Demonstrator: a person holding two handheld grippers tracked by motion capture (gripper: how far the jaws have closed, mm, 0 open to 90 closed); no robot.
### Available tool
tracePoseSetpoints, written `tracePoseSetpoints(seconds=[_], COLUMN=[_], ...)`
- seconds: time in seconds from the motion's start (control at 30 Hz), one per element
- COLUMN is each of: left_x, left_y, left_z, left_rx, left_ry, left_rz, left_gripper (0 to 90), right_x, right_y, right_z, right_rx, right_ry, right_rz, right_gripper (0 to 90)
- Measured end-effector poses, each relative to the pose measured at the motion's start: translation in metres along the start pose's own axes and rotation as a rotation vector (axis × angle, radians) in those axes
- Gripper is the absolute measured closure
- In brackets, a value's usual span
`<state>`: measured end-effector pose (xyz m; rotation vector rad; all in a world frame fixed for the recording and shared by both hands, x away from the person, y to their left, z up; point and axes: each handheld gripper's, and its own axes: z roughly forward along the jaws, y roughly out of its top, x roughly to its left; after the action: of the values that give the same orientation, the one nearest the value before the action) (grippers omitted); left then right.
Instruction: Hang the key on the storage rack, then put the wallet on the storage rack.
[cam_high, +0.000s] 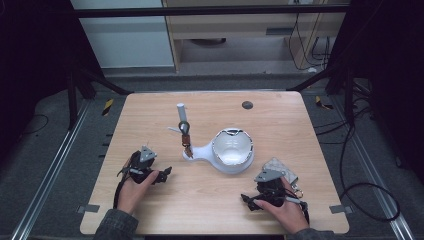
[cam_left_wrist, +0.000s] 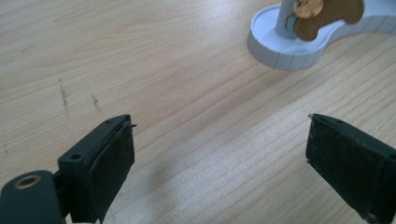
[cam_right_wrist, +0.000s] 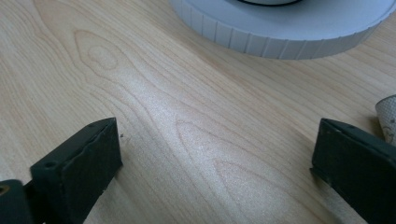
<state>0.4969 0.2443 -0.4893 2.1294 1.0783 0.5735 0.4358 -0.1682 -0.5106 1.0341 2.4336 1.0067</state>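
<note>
The left gripper (cam_high: 165, 173) rests low on the desk (cam_high: 150, 115), fingers (cam_left_wrist: 105, 170) wide and empty. Ahead stands a white stand (cam_high: 227, 152) with a post (cam_high: 182, 117) carrying a brown keychain (cam_high: 186, 140), its shape hard to make out. The right gripper (cam_high: 248, 201), fingers wide and empty, sits beside a patterned pouch (cam_high: 280, 167), partly hidden.

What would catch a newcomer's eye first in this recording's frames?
The white stand at the table's centre stands out: a round bowl-like dish joined to a small base with an upright post carrying a brown tag. Nearer the person, the left hand-held gripper and right hand-held gripper rest low, both open and holding nothing.
</note>
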Motion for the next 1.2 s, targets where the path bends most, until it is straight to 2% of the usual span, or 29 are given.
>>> tracePoseSetpoints(seconds=[0.03,0.1,0.17,0.3,0.4,0.5,0.63,0.77,1.03,1.2], left_x=[0.0,0.001,0.001,0.001,0.005,0.006,0.006,0.005,0.005,0.005], left_y=[-0.001,-0.003,-0.005,-0.008,-0.011,-0.015,-0.015,-0.015,-0.015,-0.015], left_z=[0.001,0.003,0.004,0.009,0.012,0.013,0.013,0.013,0.013,0.013], left_rx=[0.007,0.031,0.042,0.077,0.067,0.035,0.033,0.034,0.037,0.035], left_ry=[-0.001,-0.005,-0.003,-0.007,-0.037,-0.035,-0.034,-0.03,-0.029,-0.03], left_rz=[0.002,0.005,0.007,0.0,-0.05,-0.049,-0.051,-0.052,-0.052,-0.053], left_gripper=[7.6,6.3,6.0,4.7,2.2,0.0,0.0,0.0,0.0,0.0], right_x=[0.0,0.001,0.001,-0.002,-0.008,-0.016,-0.033,-0.044,-0.06,-0.072], right_y=[0.002,0.005,0.007,0.014,0.02,0.025,0.023,0.019,0.016,0.015], right_z=[-0.002,-0.005,-0.009,-0.018,-0.031,-0.045,-0.056,-0.064,-0.072,-0.071], right_rx=[0.008,-0.014,-0.023,-0.018,-0.013,0.015,0.072,0.112,0.196,0.24], right_ry=[0.004,-0.002,-0.007,-0.028,-0.038,-0.067,-0.099,-0.111,-0.1,-0.099], right_rz=[-0.009,-0.012,-0.018,-0.033,-0.039,-0.041,0.006,0.044,0.094,0.12], right_gripper=[7.1,3.9,6.2,5.8,5.5,5.6,7.3,9.2,12.5,11.9])
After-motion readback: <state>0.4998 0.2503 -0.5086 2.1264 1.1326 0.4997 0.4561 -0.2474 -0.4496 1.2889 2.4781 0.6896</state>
